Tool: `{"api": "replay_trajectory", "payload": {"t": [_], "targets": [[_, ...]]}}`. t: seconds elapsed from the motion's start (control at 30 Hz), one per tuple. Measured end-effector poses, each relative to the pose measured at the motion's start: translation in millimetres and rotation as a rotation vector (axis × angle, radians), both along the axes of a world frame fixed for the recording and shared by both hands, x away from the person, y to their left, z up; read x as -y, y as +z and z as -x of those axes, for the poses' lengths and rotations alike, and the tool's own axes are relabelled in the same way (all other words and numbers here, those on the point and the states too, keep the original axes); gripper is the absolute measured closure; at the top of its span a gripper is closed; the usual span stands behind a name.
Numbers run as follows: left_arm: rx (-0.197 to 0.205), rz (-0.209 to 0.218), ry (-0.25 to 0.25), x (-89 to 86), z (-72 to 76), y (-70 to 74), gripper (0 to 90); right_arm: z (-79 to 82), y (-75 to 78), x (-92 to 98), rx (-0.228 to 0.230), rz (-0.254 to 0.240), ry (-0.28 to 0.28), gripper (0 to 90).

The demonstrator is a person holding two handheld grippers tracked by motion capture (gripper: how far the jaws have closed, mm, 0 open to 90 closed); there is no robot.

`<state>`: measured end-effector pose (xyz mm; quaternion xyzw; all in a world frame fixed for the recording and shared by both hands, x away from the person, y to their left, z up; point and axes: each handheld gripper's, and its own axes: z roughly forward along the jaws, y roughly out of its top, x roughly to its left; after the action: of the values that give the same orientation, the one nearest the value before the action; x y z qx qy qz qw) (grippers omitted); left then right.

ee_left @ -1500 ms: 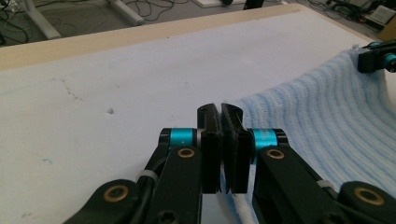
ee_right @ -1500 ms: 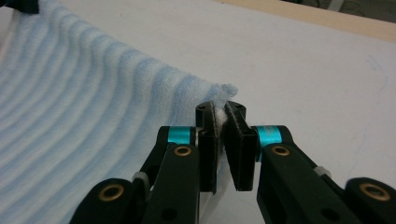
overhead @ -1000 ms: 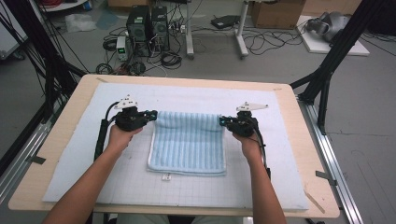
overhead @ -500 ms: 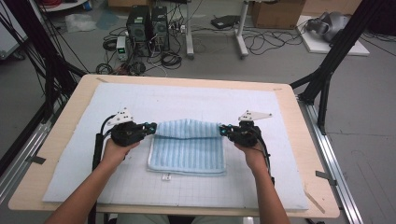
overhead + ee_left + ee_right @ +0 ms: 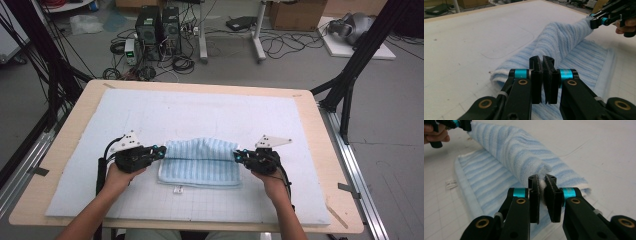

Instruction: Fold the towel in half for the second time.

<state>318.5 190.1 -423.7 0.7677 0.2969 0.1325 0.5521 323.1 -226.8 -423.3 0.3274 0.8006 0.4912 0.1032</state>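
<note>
Small white tag (image 5: 177, 189), writing unreadable, on striped towel (image 5: 200, 167)

Towel (image 5: 200, 162): soft ribbed terry cloth, matt, pale blue stripes. Left gripper (image 5: 542, 65) and right gripper (image 5: 542, 185): black matt plastic, brass-coloured rivets, glossy blue metal collars. Mat (image 5: 200, 112): white, matt, faintly gridded. Table (image 5: 327, 150) rim: light smooth wood.
</note>
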Motion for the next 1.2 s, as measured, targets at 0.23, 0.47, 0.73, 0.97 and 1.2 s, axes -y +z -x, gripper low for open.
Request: {"api": "replay_trajectory", "payload": {"t": [0.23, 0.47, 0.73, 0.97, 1.2], "targets": [[-0.003, -0.018, -0.036, -1.5, 16.2, -2.3, 85.1, 16.9, -4.3, 0.7, 0.002, 0.012, 0.022, 82.3], [-0.013, -0.029, -0.039, -8.3, 24.5, -4.8, 85.0, 28.4, -6.2, 8.0, -0.005, 0.008, 0.026, 82.3], [-0.055, -0.065, -0.077, -8.7, 40.9, -15.1, 85.0, 43.7, -9.5, 13.4, -0.024, 0.028, 0.043, 82.5], [-0.066, -0.064, -0.078, -10.8, 45.8, -14.5, 83.2, 52.1, -10.4, 14.7, -0.034, 0.052, 0.054, 81.8], [-0.083, -0.002, 0.055, -11.7, 30.0, -1.7, 55.4, 45.3, 6.1, 16.2, 0.013, -0.096, -0.029, 44.0]]}}
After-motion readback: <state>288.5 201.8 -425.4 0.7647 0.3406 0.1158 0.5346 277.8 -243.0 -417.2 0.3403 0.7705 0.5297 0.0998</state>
